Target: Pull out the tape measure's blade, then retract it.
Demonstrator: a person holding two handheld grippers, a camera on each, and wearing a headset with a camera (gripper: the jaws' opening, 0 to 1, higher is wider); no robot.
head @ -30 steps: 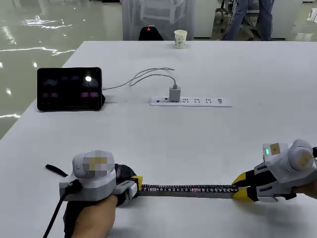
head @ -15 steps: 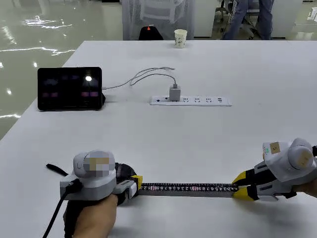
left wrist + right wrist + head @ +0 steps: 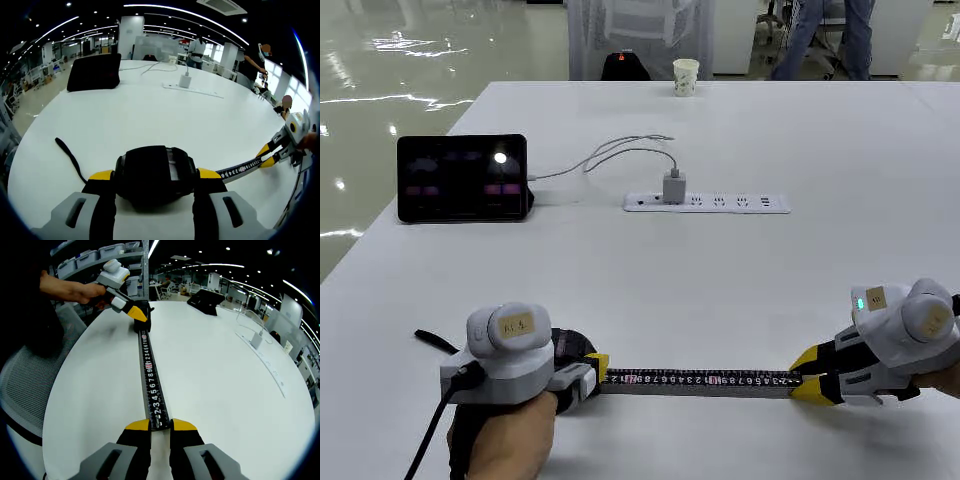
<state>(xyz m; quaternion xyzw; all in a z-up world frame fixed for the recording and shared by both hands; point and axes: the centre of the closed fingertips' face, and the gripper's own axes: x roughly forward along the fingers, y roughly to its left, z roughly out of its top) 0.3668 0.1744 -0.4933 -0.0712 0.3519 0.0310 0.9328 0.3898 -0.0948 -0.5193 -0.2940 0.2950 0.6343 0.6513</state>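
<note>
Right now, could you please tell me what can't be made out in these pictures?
- Left gripper view: tape measure case sides covered by the left tongs.
- Right gripper view: blade tip pinched inside the right tongs.
- Head view: blade numbers too small.
- Head view: tablet screen dark and blurred.

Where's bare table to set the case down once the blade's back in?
Widest bare stretch of table: between the power strip and the blade. Also bare right of the strip. Crowded around tablet, charger cable and strip.
</note>
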